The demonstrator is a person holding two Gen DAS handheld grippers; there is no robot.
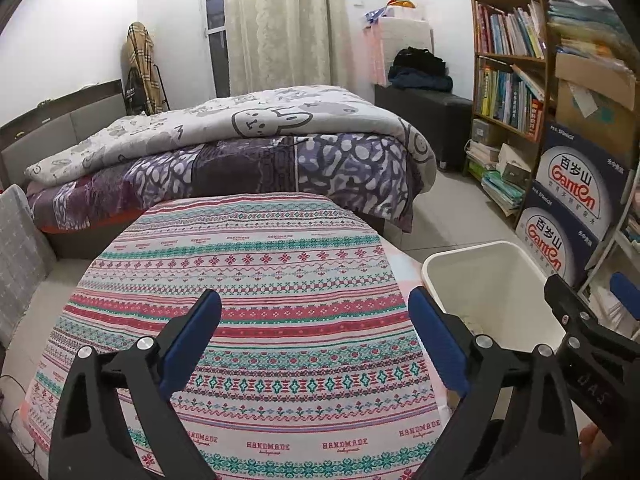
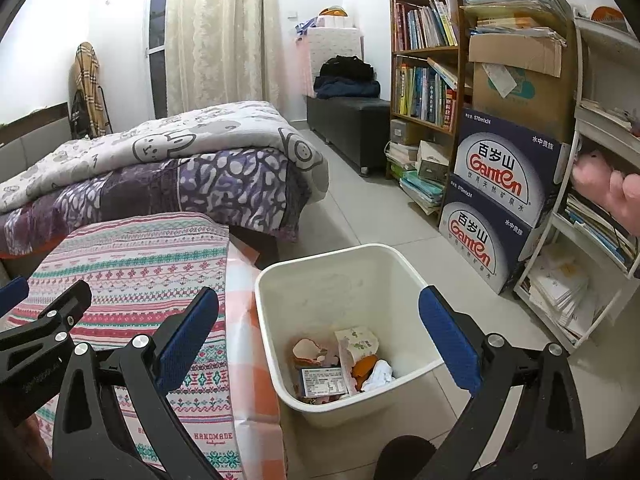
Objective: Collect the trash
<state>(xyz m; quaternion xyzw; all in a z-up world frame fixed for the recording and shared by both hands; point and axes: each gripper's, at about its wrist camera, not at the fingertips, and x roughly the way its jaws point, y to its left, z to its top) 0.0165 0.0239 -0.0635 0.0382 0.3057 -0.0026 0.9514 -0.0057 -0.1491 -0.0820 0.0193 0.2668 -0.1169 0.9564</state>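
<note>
Two handheld grippers over one bedroom scene, listed by size. Bed [image 1: 224,148]: far side of the room, covered with a grey cartoon-print quilt over a purple patterned blanket. Bookshelf [image 2: 424,64]: wooden, against the right wall, packed with books. Water cartons [image 2: 496,200]: two dark blue boxes stacked beside the bookshelf, a brown cardboard box on top. Table [image 1: 256,320]: in the foreground, spread with a striped patterned cloth in red, teal and white, printed "HANDMADE" along the near edge; its top carries no loose items in either view. Trash bin [image 2: 320,280]: white plastic, rectangular, standing on the tiled floor just beside the table's right edge. Trash [image 2: 344,364]: lies at the bottom of the bin, comprising crumpled paper, a printed wrapper, a labelled packet and orange scraps. Left gripper [image 1: 316,344]: black frame with blue pads, poised above the tablecloth, jaws spread wide, holding nothing. Right gripper [image 2: 320,344]: same build, poised above the bin's opening, jaws spread wide with the trash visible between them, holding nothing. Each gripper's tip appears at the edge of the other's view.
</note>
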